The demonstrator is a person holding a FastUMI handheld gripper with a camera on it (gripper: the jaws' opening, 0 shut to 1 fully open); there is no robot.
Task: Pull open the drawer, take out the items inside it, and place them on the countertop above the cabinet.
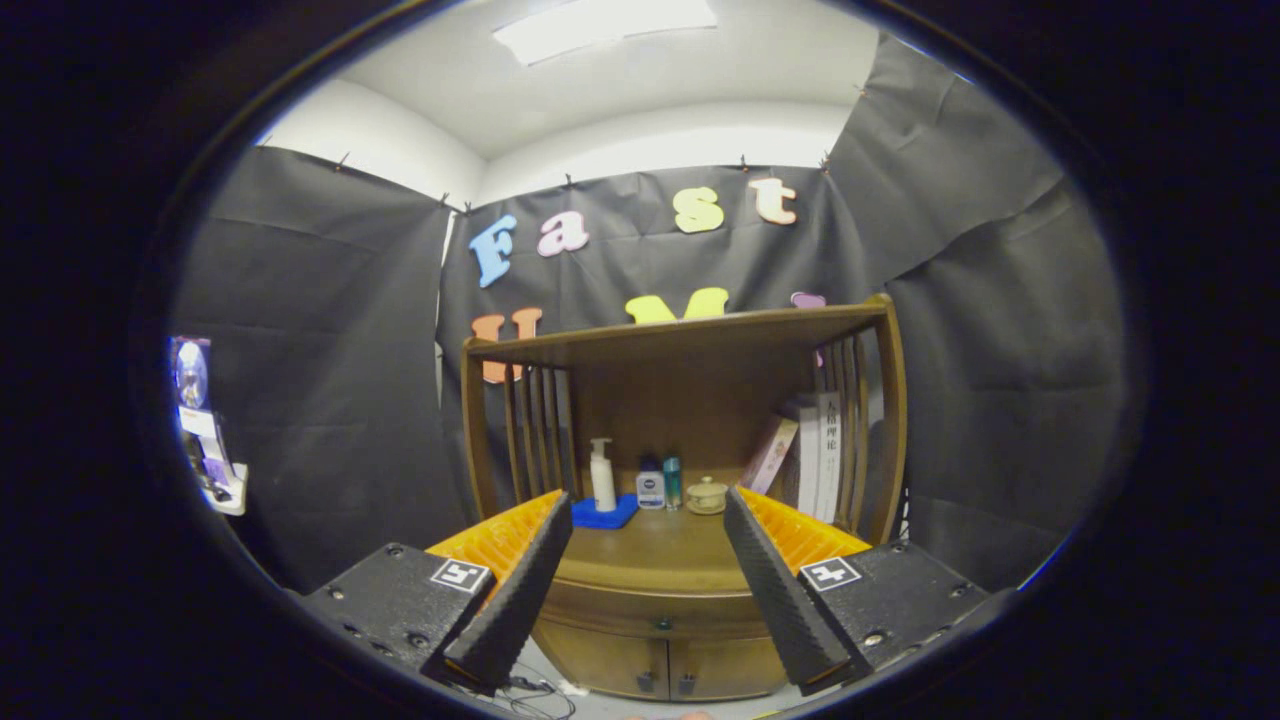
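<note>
Though well apart from cabinet (655, 590), hand-held gripper (648, 590) agape.

**Toiletries and books line a wooden shelf unit**

A white pump bottle (602, 474) stands upright on a blue cloth (605, 514) beneath the wooden top shelf (680, 334). Just beside it sit a small dark-capped bottle (650, 487), a slim teal bottle (672, 482) and a lidded cream jar (706, 496), set close together in a row. Several books (812, 455) lean against the slatted side rail (858, 430). A ceiling light panel (604, 24) glows overhead.
</note>
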